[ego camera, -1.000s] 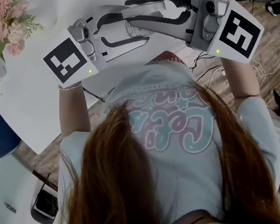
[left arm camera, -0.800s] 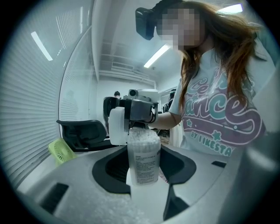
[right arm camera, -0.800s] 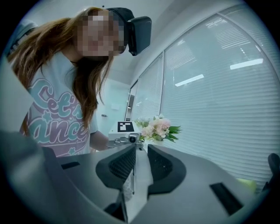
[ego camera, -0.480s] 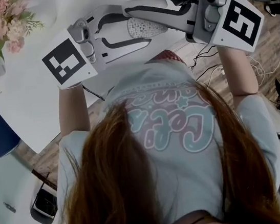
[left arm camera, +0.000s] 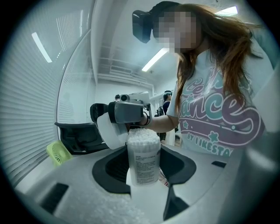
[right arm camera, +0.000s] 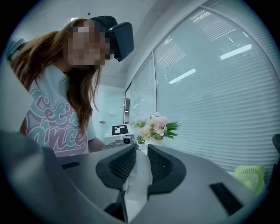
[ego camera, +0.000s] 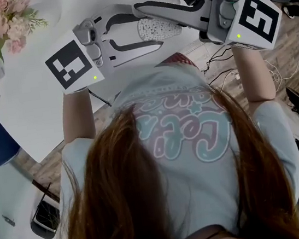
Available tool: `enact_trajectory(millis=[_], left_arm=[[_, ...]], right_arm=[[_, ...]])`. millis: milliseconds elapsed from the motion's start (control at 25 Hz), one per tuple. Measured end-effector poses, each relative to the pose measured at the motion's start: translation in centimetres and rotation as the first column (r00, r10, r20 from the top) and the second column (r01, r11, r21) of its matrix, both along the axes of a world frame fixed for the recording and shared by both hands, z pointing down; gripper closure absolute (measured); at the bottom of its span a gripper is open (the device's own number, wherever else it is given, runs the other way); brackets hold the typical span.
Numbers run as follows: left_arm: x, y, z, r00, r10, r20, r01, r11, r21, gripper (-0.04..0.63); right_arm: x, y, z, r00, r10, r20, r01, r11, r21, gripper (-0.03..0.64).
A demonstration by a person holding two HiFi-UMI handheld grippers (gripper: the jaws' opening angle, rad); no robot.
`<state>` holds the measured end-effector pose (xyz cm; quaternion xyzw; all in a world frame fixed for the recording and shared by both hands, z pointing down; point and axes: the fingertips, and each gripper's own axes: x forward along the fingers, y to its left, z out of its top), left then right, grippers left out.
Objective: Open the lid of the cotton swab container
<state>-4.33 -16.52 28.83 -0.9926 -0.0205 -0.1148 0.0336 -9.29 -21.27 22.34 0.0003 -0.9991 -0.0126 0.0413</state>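
Near the table [ego camera: 44, 114] edge, left gripper's [left arm camera: 143, 175] jaws clamp the container [left arm camera: 143, 153], right gripper's [right arm camera: 138, 162] the lid [left arm camera: 107, 131].

An office-like room. Slatted window blinds [right arm camera: 218, 96] at right, ceiling strip lights [left arm camera: 154, 60] at upper centre. A black office chair [left arm camera: 78, 136] stands beside a white table [ego camera: 31, 105].

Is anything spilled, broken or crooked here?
Nothing stands out. The swab container stands upright in the left claw, its swabs all inside. The right claw holds the lid, tilted beside the open top. Nothing looks spilled or damaged.
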Motion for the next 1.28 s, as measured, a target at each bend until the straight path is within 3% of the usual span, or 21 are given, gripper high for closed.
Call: enact_trajectory(millis=[800, 1280], left_arm=[[0.1, -0.5, -0.3, 0.998, -0.052, -0.03, 0.051, 0.998, -0.035, 0.408], [0.0, -1.6, 0.7, 0.997, -0.075, -0.015, 0.075, 0.997, -0.032, 0.407]], right_arm=[[2.7, 0.0, -1.7, 0.994, 0.099, 0.049, -0.101, 0.994, 0.037, 0.434], [5.3, 0.5, 0.4, 0.998, 0.058, 0.038, -0.057, 0.998, -0.007, 0.347]])
